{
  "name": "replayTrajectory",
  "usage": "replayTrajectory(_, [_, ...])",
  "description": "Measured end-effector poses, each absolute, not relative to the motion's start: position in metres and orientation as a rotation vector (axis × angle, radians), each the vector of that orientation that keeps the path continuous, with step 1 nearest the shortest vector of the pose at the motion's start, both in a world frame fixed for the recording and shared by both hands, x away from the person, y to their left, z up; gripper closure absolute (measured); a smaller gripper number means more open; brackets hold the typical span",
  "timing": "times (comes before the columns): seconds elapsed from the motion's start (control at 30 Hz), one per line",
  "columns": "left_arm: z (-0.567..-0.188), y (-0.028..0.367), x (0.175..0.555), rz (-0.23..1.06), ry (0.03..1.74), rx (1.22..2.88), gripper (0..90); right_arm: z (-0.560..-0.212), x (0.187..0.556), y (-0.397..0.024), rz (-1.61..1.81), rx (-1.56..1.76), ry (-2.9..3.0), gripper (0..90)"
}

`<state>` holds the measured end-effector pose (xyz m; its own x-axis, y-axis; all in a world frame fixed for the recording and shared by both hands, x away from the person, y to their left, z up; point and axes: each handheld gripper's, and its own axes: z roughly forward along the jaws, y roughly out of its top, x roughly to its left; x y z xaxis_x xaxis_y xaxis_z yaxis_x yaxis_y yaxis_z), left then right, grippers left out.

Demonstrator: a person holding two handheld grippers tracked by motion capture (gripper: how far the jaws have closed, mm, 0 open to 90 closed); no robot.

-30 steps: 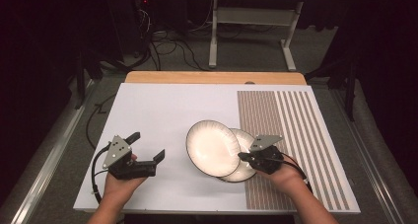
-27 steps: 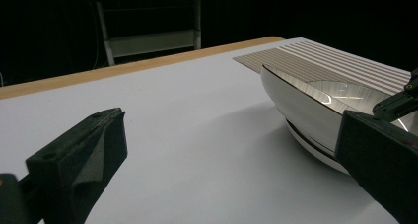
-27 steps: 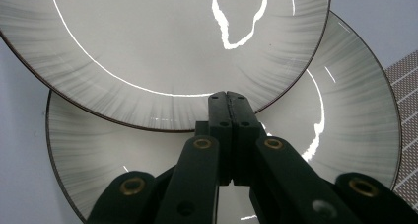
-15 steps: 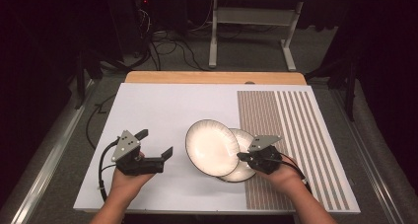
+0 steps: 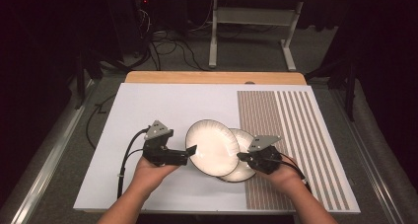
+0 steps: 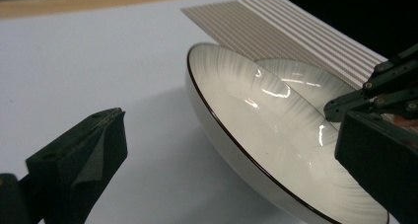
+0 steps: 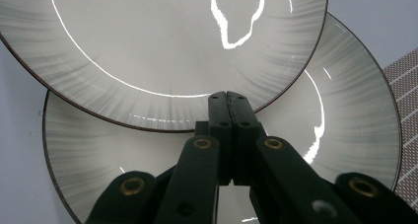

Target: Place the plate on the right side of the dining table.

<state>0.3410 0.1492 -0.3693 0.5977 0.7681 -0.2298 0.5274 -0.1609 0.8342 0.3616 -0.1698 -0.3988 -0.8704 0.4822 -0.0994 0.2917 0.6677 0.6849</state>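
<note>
Two white plates with dark rims lie overlapped on the white mat (image 5: 162,105). The upper plate (image 5: 212,146) (image 6: 231,100) (image 7: 172,31) is tilted, its left side raised and its right side resting in the lower plate (image 5: 245,141) (image 6: 305,81) (image 7: 345,125). My left gripper (image 5: 190,154) (image 6: 234,130) is open, level with the mat, its jaws standing either side of the upper plate's left rim without touching it. My right gripper (image 5: 240,156) (image 7: 227,98) is shut with nothing between its jaws, and its tips sit on the upper plate's near rim above the lower plate.
Brown stripes (image 5: 291,125) cover the right part of the mat beside the plates. A wooden table edge (image 5: 212,77) runs along the far side. Cables and a metal stand (image 5: 256,31) are on the floor beyond. The mat's left and far areas are bare.
My left gripper has moved right across the mat, up to the upper plate's left rim. The right gripper and both plates have stayed where they were.
</note>
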Motion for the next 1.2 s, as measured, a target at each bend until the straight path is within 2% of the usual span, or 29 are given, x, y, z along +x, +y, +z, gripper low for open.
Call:
replayTrajectory(0.23, [-0.376, 0.137, 0.35, 0.194, 1.11, 1.907, 0.9, -0.399, 0.361, -0.169, 1.0, 0.609, 2.608, 90.0])
replayTrajectory(0.37, [-0.377, 0.135, 0.356, 0.093, 1.168, 1.892, 5.6, -0.399, 0.361, -0.169, 0.993, 0.61, 2.607, 90.0])
replayTrajectory(0.43, [-0.377, 0.136, 0.359, 0.05, 1.199, 1.876, 9.6, -0.399, 0.361, -0.169, 0.994, 0.611, 2.607, 90.0])
replayTrajectory(0.5, [-0.376, 0.136, 0.361, 0.042, 1.227, 1.877, 17.8, -0.399, 0.361, -0.169, 0.989, 0.604, 2.608, 90.0])
replayTrajectory(0.53, [-0.376, 0.136, 0.363, 0.039, 1.239, 1.876, 17.8, -0.399, 0.361, -0.169, 0.989, 0.604, 2.608, 90.0])
replayTrajectory(0.57, [-0.377, 0.136, 0.365, 0.014, 1.258, 1.872, 24.0, -0.399, 0.361, -0.169, 0.991, 0.605, 2.607, 90.0])
replayTrajectory(0.67, [-0.377, 0.135, 0.367, -0.032, 1.278, 1.877, 29.1, -0.399, 0.361, -0.169, 0.99, 0.606, 2.607, 90.0])
replayTrajectory(0.73, [-0.377, 0.133, 0.368, -0.048, 1.293, 1.889, 39.0, -0.398, 0.36, -0.169, 0.987, 0.604, 2.61, 90.0])
replayTrajectory(0.8, [-0.377, 0.131, 0.369, -0.07, 1.307, 1.896, 40.8, -0.399, 0.361, -0.169, 0.989, 0.604, 2.608, 90.0])
replayTrajectory(1.03, [-0.375, 0.126, 0.371, -0.03, 1.362, 1.915, 60.1, -0.399, 0.36, -0.169, 0.978, 0.599, 2.612, 90.0])
replayTrajectory(1.2, [-0.375, 0.129, 0.373, -0.066, 1.363, 1.915, 63.5, -0.399, 0.36, -0.169, 0.978, 0.597, 2.611, 90.0])
